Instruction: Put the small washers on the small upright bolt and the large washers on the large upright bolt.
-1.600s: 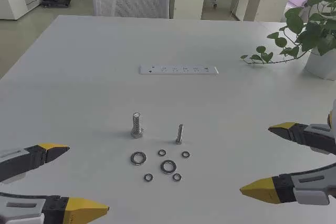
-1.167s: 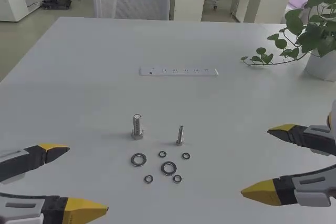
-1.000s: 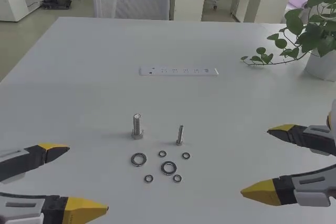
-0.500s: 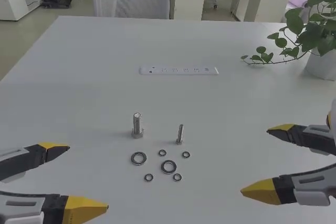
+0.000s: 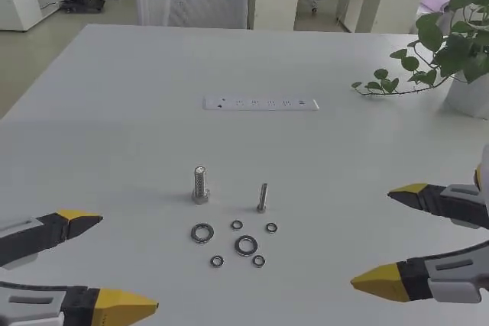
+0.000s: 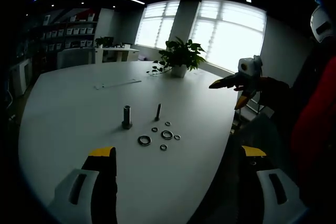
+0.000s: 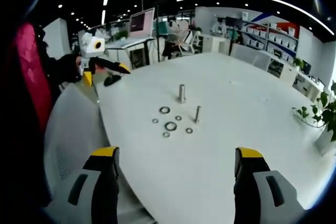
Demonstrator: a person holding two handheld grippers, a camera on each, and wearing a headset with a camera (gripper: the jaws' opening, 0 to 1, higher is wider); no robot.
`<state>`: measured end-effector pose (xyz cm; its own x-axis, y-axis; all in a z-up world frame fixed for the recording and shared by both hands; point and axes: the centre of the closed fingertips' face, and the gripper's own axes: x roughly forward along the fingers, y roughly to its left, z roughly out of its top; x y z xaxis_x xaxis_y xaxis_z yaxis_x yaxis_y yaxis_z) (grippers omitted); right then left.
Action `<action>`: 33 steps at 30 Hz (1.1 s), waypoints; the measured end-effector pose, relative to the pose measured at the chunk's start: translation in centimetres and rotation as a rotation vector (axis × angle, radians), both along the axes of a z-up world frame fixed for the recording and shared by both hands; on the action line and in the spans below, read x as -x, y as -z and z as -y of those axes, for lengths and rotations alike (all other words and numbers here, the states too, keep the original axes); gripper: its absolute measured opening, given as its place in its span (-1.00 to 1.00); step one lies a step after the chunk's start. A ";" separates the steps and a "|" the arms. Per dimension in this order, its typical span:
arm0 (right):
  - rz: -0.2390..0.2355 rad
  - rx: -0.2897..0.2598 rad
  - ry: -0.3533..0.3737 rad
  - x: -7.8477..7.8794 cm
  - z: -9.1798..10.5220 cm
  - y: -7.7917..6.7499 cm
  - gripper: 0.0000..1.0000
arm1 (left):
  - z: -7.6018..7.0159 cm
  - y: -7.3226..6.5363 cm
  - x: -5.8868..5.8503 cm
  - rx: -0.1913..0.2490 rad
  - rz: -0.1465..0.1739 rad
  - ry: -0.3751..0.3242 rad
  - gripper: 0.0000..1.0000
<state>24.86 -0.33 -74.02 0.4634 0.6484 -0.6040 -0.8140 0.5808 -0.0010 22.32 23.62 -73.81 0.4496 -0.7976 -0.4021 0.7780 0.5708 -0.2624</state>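
Observation:
On the white table stand a large upright bolt (image 5: 200,185) (image 6: 126,117) (image 7: 181,93) and, to its right, a small upright bolt (image 5: 262,197) (image 6: 158,112) (image 7: 197,114). In front of them lie two large washers (image 5: 202,233) (image 5: 246,246) and several small washers (image 5: 237,225); the same cluster of washers (image 6: 157,138) (image 7: 170,126) lies ahead of each gripper's camera. My left gripper (image 5: 88,260) (image 6: 176,153) is open near the table's front left edge. My right gripper (image 5: 390,238) (image 7: 176,155) is open at the front right. Neither holds anything.
A white power strip (image 5: 260,103) lies at mid-table beyond the bolts. A potted plant (image 5: 451,43) stands at the far right edge. A white chair (image 5: 191,1) is behind the table. Bare table surface surrounds the washers.
None of the bolts, washers or grippers has moved; the head view has only wobbled slightly.

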 end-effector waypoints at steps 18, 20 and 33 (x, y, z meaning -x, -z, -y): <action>-0.002 0.018 -0.025 -0.3 -0.9 0.3 0.77 | 0.2 0.0 0.2 0.004 -0.005 0.004 0.93; 0.003 0.015 -0.032 -0.6 -1.3 0.2 0.75 | 0.2 0.0 0.3 0.003 -0.004 0.005 0.93; 0.002 0.041 -0.095 -2.8 -2.9 0.6 0.72 | 0.0 0.1 0.3 0.004 -0.003 -0.005 0.93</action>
